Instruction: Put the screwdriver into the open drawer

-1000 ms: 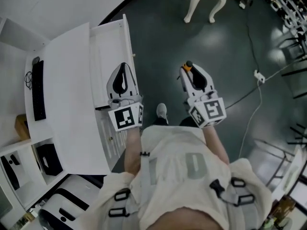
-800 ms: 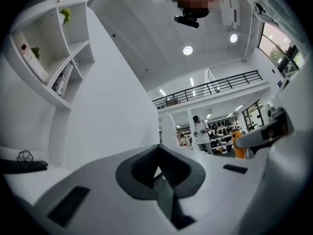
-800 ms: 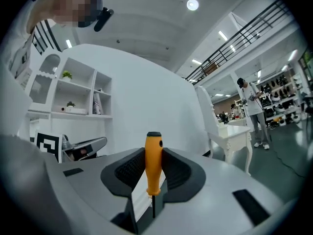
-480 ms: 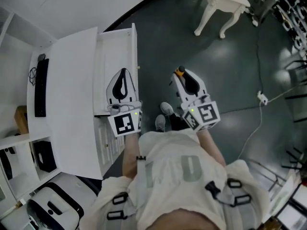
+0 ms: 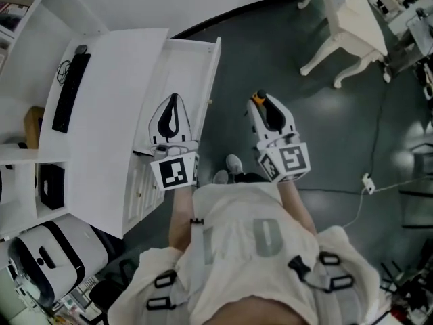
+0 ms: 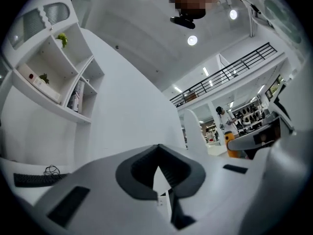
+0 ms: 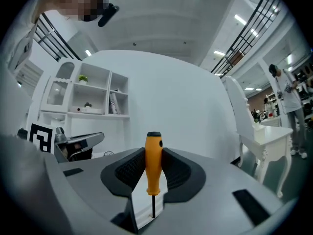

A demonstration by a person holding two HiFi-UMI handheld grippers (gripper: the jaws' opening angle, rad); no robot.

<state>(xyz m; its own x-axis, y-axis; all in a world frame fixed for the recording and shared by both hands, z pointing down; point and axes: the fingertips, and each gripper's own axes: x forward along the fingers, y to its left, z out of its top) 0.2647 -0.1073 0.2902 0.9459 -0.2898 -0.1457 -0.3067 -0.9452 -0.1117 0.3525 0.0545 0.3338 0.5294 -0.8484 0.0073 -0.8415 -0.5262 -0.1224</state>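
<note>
Closer to the drawer (image 5: 200, 73) now, the right gripper (image 5: 261, 104) pinches the screwdriver (image 7: 153, 156) by its orange handle, beside the drawer's front, seemingly to carry it in; the left gripper (image 5: 172, 101), jaws pressed together and empty, hovers over the drawer.

The left gripper (image 6: 157, 148), bottom centre, shows tips touching, with shelves (image 6: 54, 77) at upper left and perhaps a keyboard (image 6: 30, 179) at lower left.

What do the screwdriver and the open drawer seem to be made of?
The screwdriver: handle looks like smooth moulded plastic, uniform orange with a black cap; the thin dark shaft is probably metal. The drawer: flat matte white panels, likely painted or laminated board; can't tell which.
</note>
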